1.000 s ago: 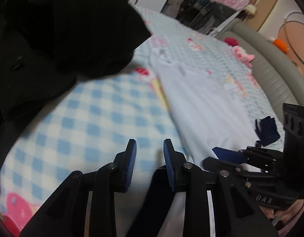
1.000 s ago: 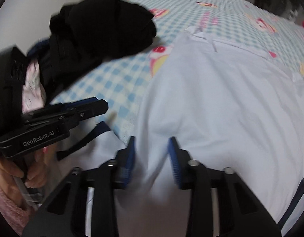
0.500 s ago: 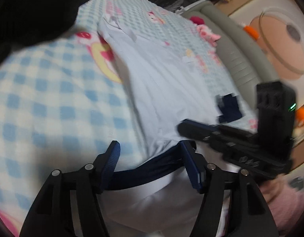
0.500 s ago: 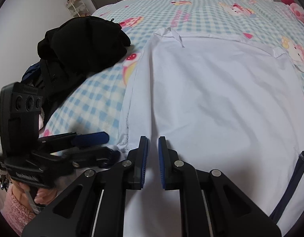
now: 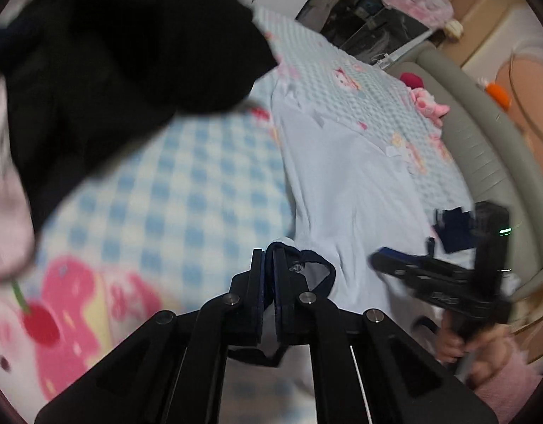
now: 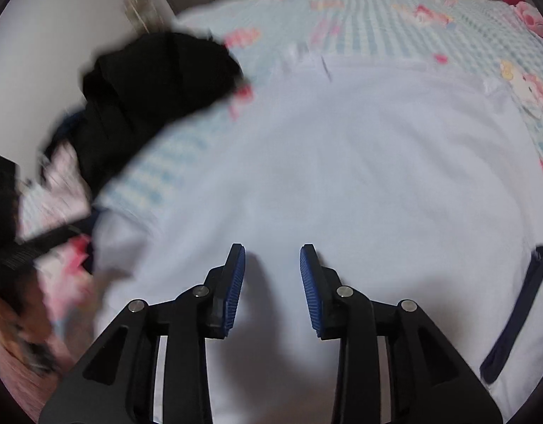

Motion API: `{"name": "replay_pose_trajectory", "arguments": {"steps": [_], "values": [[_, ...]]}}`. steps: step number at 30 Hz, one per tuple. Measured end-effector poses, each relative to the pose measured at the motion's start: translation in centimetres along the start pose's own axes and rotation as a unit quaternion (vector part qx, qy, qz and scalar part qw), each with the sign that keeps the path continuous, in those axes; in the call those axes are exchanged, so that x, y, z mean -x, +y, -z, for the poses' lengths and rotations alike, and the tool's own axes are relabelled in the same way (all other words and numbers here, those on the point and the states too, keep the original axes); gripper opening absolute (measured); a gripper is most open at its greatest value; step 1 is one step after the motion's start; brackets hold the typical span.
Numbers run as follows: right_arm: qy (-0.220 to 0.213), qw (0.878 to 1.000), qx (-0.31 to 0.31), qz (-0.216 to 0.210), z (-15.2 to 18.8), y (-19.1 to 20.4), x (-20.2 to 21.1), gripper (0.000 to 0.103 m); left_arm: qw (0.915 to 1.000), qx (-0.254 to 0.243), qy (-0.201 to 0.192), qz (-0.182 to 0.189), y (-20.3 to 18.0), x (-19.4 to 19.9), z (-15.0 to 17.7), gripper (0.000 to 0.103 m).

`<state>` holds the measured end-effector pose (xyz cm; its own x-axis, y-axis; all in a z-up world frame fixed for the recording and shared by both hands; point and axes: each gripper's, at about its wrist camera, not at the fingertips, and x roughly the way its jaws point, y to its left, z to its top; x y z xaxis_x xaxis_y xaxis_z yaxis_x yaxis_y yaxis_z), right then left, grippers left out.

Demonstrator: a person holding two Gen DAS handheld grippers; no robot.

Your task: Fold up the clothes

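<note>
Left claw [image 5: 268,272]: half second ago wide open astride navy trim, now clamped shut on navy-trimmed edge [image 5: 315,269] of white garment [image 5: 345,176]; corner lifted off checked bed [image 5: 172,205]. Judgement: hold won, fold can start on this side.
Right claw [image 6: 272,279]: was nearly closed, now opening, nothing between pads, hovers above garment's near part; grasp there not yet made.
Garment flat on bed, long axis runs away from claws, far end with tag toward far bed edge.
Black clothes heap [image 6: 155,84] beyond, left.
</note>
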<state>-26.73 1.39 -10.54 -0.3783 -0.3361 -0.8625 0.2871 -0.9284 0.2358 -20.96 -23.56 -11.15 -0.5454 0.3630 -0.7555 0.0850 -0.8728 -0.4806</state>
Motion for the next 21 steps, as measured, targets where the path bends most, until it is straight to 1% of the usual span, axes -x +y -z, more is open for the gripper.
{"name": "replay_pose_trajectory", "arguments": {"steps": [1,2,3,4,5,6,7,8,9,12,13,14,15,17,18,21], "values": [[0.001,1.000,-0.002,0.000,0.3,-0.1,-0.2,0.033,0.9997,0.014,-0.001,-0.021,0.8,0.0,0.3,0.006],[-0.003,1.000,-0.006,-0.003,0.6,-0.1,0.0,0.033,0.9990,0.025,-0.002,-0.038,1.5,0.2,0.6,0.012],[-0.015,1.000,-0.014,-0.011,0.8,-0.2,0.8,0.033,0.9978,0.036,-0.003,-0.055,2.1,0.3,0.8,0.022],[-0.027,0.999,-0.021,-0.019,1.0,-0.2,1.6,0.033,0.9972,0.051,-0.009,-0.055,2.9,0.7,1.1,0.053],[-0.039,0.998,-0.029,-0.028,1.2,-0.2,2.3,0.033,0.9972,0.066,-0.015,-0.032,3.4,1.2,1.5,0.067],[-0.050,0.998,-0.033,-0.034,1.4,-0.3,3.2,0.033,0.9966,0.080,-0.019,0.000,3.8,1.7,2.0,0.067],[-0.059,0.997,-0.033,-0.037,1.7,-0.3,4.1,0.033,0.9956,0.090,-0.021,0.019,4.0,2.0,2.6,0.067],[-0.066,0.997,-0.032,-0.038,2.3,-0.3,5.0,0.035,0.9945,0.098,-0.021,0.029,4.1,2.3,3.4,0.067],[-0.070,0.996,-0.032,-0.039,2.8,-0.3,5.7,0.036,0.9945,0.099,-0.016,0.031,3.8,2.4,4.3,0.066],[-0.054,0.997,-0.027,-0.056,4.5,0.1,6.3,0.037,0.9964,0.084,-0.001,0.008,1.9,2.4,6.4,0.063],[-0.052,0.997,-0.017,-0.062,5.0,0.6,6.3,0.037,0.9963,0.085,-0.001,0.011,1.3,2.5,7.0,0.059],[-0.052,0.997,-0.003,-0.061,5.4,1.4,6.2,0.037,0.9960,0.088,-0.007,0.018,0.7,2.8,7.4,0.056],[-0.054,0.997,0.014,-0.053,5.7,2.3,6.1,0.037,0.9961,0.085,-0.015,0.022,0.1,3.2,7.9,0.056],[-0.052,0.997,0.044,-0.046,6.2,4.1,5.1,0.036,0.9975,0.066,-0.020,0.015,-1.1,3.3,8.5,0.056],[-0.050,0.996,0.058,-0.045,6.4,5.0,4.5,0.036,0.9976,0.065,-0.019,0.015,-1.2,3.3,8.6,0.056],[-0.005,0.993,0.101,-0.053,7.9,7.5,2.3,0.037,0.9967,0.078,-0.009,0.023,-0.8,3.2,9.1,0.054]]}}
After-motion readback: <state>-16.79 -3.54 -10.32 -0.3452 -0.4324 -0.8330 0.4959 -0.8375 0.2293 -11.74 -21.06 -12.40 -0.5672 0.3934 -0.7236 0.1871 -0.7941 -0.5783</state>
